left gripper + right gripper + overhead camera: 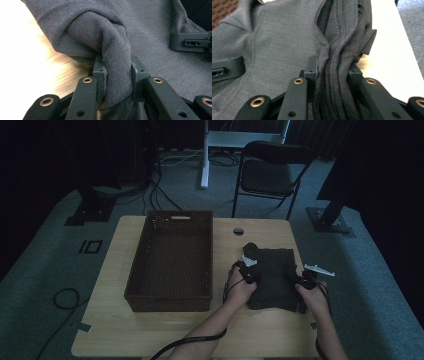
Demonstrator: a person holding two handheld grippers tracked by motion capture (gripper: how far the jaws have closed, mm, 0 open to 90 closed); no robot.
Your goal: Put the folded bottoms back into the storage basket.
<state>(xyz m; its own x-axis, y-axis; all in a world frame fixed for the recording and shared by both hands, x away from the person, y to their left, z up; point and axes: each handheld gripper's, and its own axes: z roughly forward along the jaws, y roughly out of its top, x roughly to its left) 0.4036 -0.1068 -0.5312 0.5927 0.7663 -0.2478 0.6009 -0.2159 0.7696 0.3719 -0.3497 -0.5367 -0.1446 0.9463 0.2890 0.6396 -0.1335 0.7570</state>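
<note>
A folded dark grey garment [274, 277] lies on the right half of the wooden table [115, 320]. My left gripper [248, 270] is at its left edge, shut on a bunched fold of the cloth [117, 75]. My right gripper [306, 282] is at its right edge, shut on the stacked folded layers [334, 80]. In the left gripper view the other gripper's jaw shows at the far right, over the garment [155, 50]. In the right gripper view the left gripper's jaw shows at the left edge.
A dark brown woven basket [172, 262] stands empty on the table just left of the garment. A round cable hole [238, 231] sits near the far edge. Beyond the table stand a black folding chair [270, 172] and a white desk leg [204, 155].
</note>
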